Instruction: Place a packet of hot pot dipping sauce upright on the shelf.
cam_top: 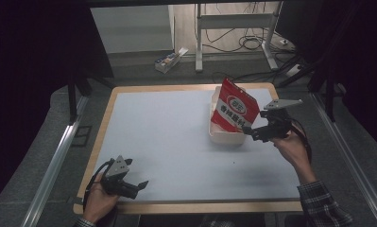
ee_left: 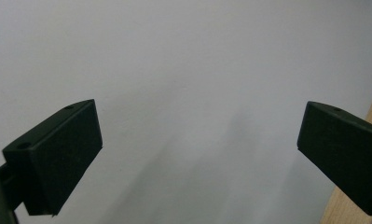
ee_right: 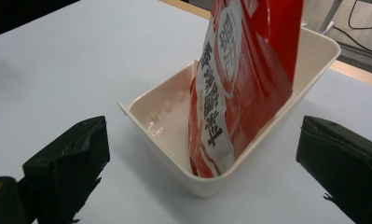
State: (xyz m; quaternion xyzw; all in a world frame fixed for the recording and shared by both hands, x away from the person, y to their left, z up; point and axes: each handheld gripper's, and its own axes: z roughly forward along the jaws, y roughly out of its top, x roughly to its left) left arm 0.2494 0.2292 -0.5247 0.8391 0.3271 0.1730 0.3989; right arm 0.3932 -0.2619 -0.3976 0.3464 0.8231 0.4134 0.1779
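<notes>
Red-and-white glossy snack pouch (ee_right: 239,88) standing upright, seemingly leaning, in cream plastic bin (ee_right: 174,140). Right gripper (ee_right: 200,163) spread wide, empty, just beside bin. Left gripper (ee_left: 193,158) spread, idle. Could topple if nudged.

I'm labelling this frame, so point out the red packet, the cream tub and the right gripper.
red packet (cam_top: 237,109), high view, on its round printed label.
cream tub (ee_right: 161,140), right gripper view, on its near side wall.
right gripper (cam_top: 248,131), high view, midway between its open fingertips.
</notes>
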